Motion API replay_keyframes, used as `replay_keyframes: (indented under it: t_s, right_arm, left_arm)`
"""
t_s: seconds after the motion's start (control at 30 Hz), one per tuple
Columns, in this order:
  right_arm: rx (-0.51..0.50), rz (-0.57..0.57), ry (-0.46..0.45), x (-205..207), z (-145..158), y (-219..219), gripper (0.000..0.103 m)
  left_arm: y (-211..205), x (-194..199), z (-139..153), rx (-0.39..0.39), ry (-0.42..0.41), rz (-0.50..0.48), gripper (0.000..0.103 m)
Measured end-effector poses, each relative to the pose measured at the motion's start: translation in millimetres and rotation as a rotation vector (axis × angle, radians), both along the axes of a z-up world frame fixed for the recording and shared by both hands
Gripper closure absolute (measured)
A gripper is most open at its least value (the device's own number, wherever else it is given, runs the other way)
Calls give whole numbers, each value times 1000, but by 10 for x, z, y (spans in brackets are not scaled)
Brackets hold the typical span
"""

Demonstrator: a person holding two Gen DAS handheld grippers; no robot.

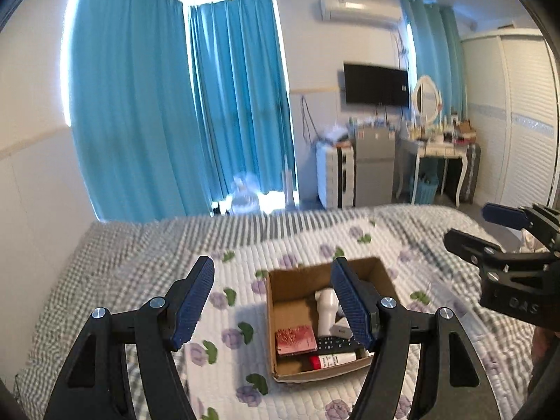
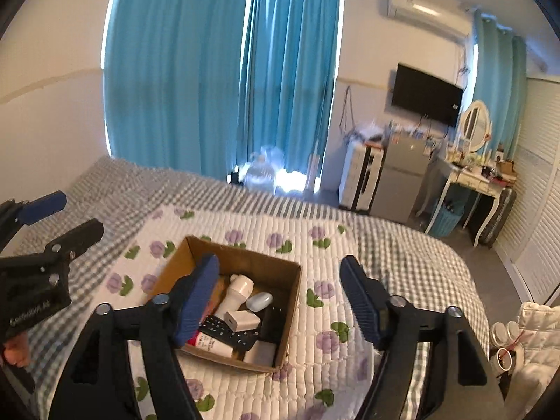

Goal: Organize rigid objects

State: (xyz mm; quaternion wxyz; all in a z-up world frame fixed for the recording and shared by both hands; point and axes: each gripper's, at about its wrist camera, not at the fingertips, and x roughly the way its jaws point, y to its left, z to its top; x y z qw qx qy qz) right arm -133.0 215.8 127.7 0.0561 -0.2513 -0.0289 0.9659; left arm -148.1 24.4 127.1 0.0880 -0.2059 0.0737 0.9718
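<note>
An open cardboard box [image 1: 280, 280] [image 2: 276, 266] sits on the flowered quilt of a bed. In it lie a white bottle-shaped device [image 1: 327, 309] [image 2: 238, 292], a black remote [image 1: 336, 344] [image 2: 227, 332], a white charger [image 2: 242, 319], a red-capped tube [image 1: 330, 360] [image 2: 210, 343], a pink box [image 1: 295, 339] and a pale blue mouse [image 2: 259, 300]. My left gripper [image 1: 273, 301] is open and empty above the box's left side. My right gripper [image 2: 280, 301] is open and empty above the box's right side. Each gripper shows in the other's view, the right [image 1: 465, 224] and the left [image 2: 78, 215].
The bed [image 1: 147, 255] has a grey checked cover under the flowered quilt [image 2: 325, 255]. Beyond it hang blue curtains [image 1: 210, 105], with a small fridge [image 2: 399, 178], a dressing table [image 2: 472, 178] and a wall TV [image 2: 425, 96]. White items [image 2: 525, 332] lie at the bed's right.
</note>
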Motion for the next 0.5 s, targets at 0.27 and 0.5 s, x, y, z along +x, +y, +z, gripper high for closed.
replay_keyframes:
  t_s: [0.27, 0.5]
  right_arm:
    - [-6, -58, 99, 651, 27, -29, 6]
    - [-6, -69, 186, 682, -340, 48, 0]
  left_arm:
    - [-102, 451, 20, 77, 78, -18, 21]
    - [-34, 365, -499, 56, 92, -18, 4]
